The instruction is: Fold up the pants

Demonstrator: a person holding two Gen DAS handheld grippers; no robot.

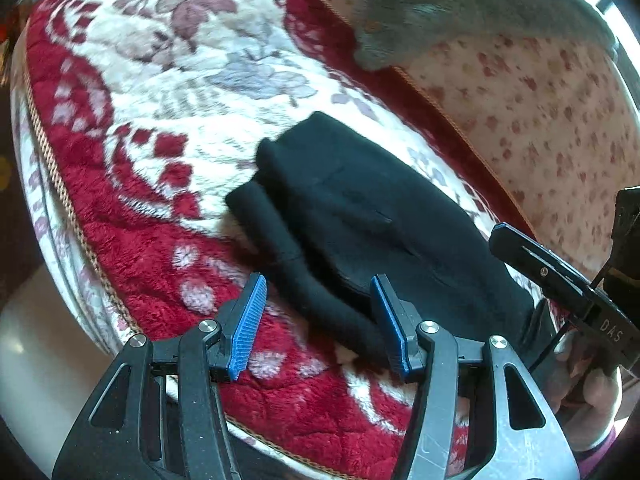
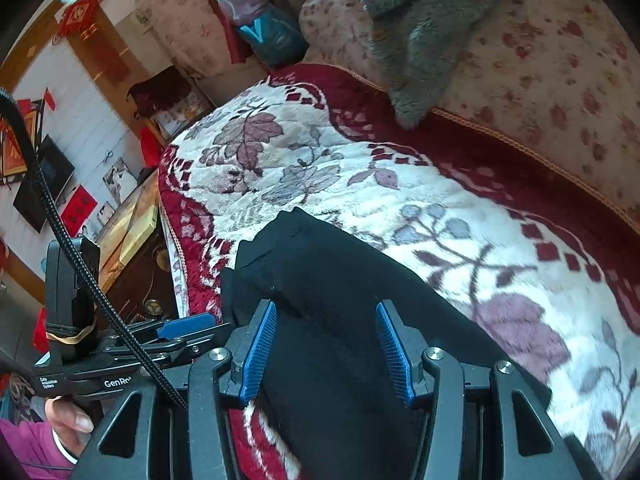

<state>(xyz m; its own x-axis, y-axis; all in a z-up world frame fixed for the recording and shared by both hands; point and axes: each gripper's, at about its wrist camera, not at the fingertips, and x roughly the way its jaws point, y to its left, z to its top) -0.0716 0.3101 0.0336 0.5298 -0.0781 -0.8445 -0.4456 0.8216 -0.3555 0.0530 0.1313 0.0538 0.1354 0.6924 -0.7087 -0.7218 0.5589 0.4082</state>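
Observation:
The black pants lie folded into a thick bundle on the red and white floral blanket. My left gripper is open with blue pads, just above the near edge of the bundle, one rolled fold between the jaws. In the right wrist view the pants run under my right gripper, which is open and straddles the cloth. The right gripper also shows in the left wrist view at the right edge. The left gripper shows at the lower left of the right wrist view.
A grey plush toy rests against the floral sofa back. The blanket's left edge drops toward a wooden table. A bag lies at the far end.

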